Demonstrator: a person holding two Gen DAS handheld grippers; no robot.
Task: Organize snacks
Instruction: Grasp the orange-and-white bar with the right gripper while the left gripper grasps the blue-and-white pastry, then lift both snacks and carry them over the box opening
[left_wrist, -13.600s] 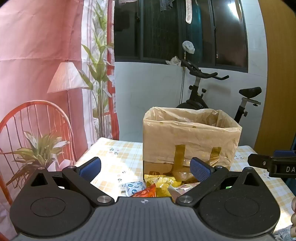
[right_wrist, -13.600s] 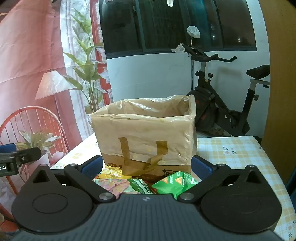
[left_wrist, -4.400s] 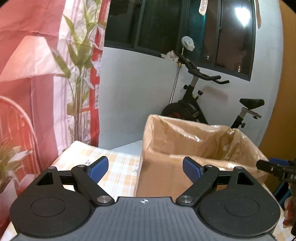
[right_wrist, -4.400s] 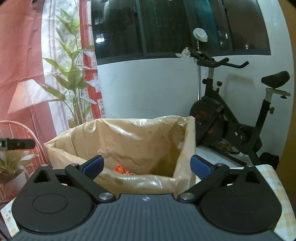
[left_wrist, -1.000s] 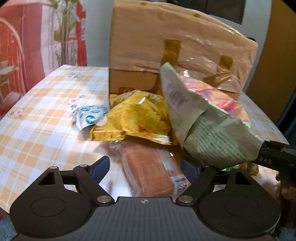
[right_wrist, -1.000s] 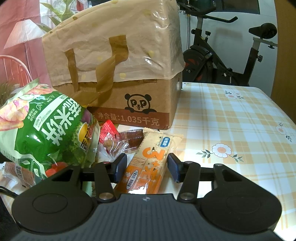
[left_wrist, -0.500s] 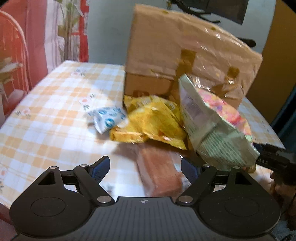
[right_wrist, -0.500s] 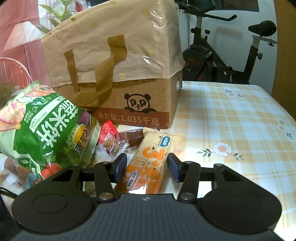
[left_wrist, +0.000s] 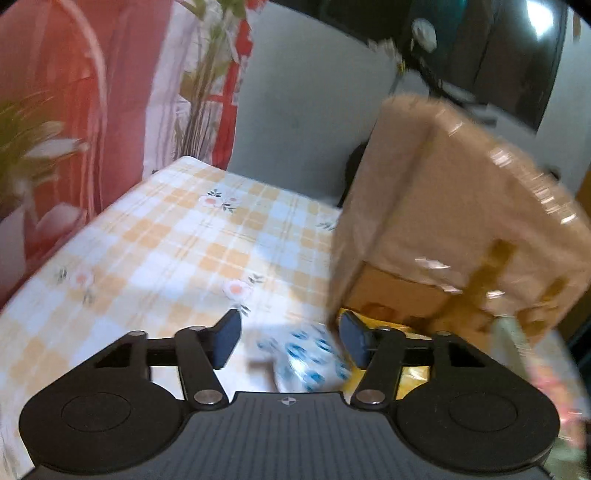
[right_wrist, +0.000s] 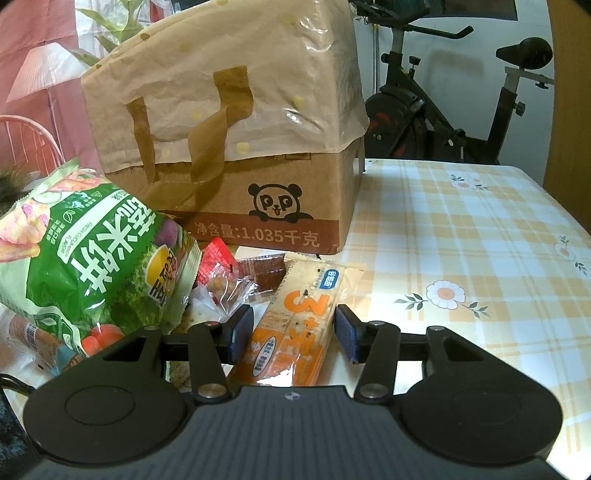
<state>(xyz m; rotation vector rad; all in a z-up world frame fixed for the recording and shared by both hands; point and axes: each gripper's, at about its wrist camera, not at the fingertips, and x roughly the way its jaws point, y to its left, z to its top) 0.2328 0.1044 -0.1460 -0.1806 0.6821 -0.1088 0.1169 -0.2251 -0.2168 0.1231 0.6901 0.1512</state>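
Note:
Seen from the blurred left wrist view, my left gripper (left_wrist: 290, 339) hangs low over a white-and-blue packet (left_wrist: 310, 360). Its jaws are closing with the packet between them, and the pads stand clear of it. A yellow bag (left_wrist: 413, 369) lies just right of the packet. Behind it stands the bag-lined cardboard box (left_wrist: 461, 206). My right gripper (right_wrist: 293, 334) is shut on an orange cracker pack (right_wrist: 306, 295) that lies on the table in front of the box (right_wrist: 258, 206).
A big green snack bag (right_wrist: 99, 251) leans at the left, with a small red packet (right_wrist: 218, 269) and a brown one (right_wrist: 266, 273) beside it. The checked tablecloth (right_wrist: 461, 258) runs off to the right. An exercise bike (right_wrist: 424, 110) stands behind the table.
The left gripper swung left from the brown pack and green bag to the white-and-blue packet, and its jaws narrowed. The right gripper stayed on the orange pack.

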